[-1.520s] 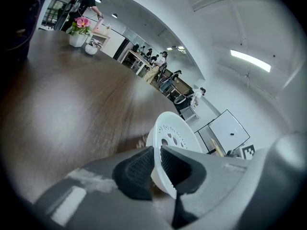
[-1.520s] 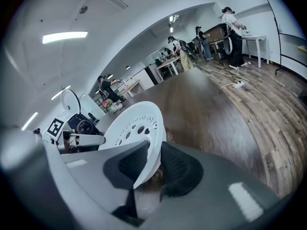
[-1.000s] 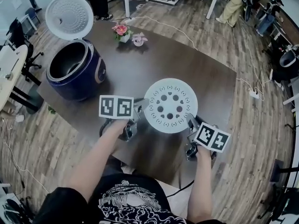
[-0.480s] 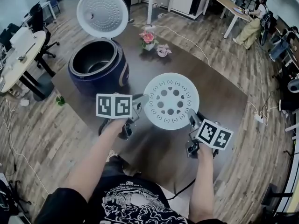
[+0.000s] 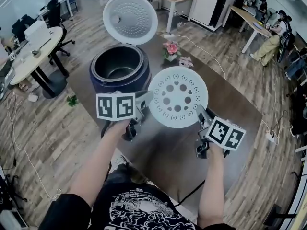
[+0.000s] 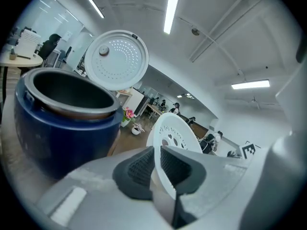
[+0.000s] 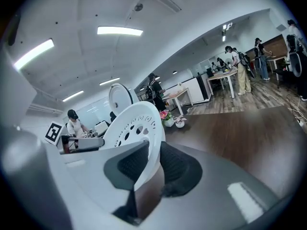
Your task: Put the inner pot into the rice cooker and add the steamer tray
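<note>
white steamer tray (image 5: 178, 97) pinched by our left tongs (image 5: 146, 98) and right tongs (image 5: 199, 113); inner pot (image 5: 116, 67) sits in the rice cooker (image 5: 103, 83) (just beyond left tongs); we reckon seating the tray remains.

light: bright ceiling strips | edges: fisheye-warped, dark vignette | focus: sharp

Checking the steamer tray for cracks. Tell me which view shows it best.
The head view: the steamer tray shows its whole perforated face, held at opposite edges by the left claw and right claw. Both gripper views show it obliquely, its near edge clamped out of sight.
</note>
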Available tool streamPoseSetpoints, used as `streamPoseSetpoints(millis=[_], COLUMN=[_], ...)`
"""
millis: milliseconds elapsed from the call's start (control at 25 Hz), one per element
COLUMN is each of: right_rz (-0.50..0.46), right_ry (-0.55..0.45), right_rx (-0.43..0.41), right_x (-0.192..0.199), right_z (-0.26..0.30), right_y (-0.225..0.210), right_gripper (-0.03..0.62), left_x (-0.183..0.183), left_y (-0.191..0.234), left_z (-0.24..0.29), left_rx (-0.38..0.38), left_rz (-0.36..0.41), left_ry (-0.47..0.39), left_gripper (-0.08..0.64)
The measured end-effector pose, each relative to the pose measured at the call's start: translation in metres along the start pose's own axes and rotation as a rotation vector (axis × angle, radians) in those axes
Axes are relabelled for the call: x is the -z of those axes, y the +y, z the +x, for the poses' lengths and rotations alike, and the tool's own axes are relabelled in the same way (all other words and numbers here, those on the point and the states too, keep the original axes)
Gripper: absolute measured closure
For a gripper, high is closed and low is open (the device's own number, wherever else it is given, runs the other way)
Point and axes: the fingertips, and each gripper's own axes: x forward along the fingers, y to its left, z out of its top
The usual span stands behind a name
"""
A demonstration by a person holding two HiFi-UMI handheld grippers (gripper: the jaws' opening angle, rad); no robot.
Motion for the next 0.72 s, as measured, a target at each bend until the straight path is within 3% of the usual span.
streamPoseSetpoints(millis=[400, 720], right_rz=[-0.032, -0.057], right_ry=[-0.018, -0.045], right_rx=[-0.084, -0.151], right_x=[-0.035, -0.038], right_z=[0.063, 0.075], right_y=[0.076, 0.08], right_gripper=[0.522, 0.523], left_x=[-0.071, -0.074], left_y=[0.054, 0.058], left_z=[-0.046, -0.053], left_rx=[-0.037, -0.081], left_rz=[0.011, 0.036], left_ry=[-0.108, -0.185], left_gripper=[0.517, 0.517])
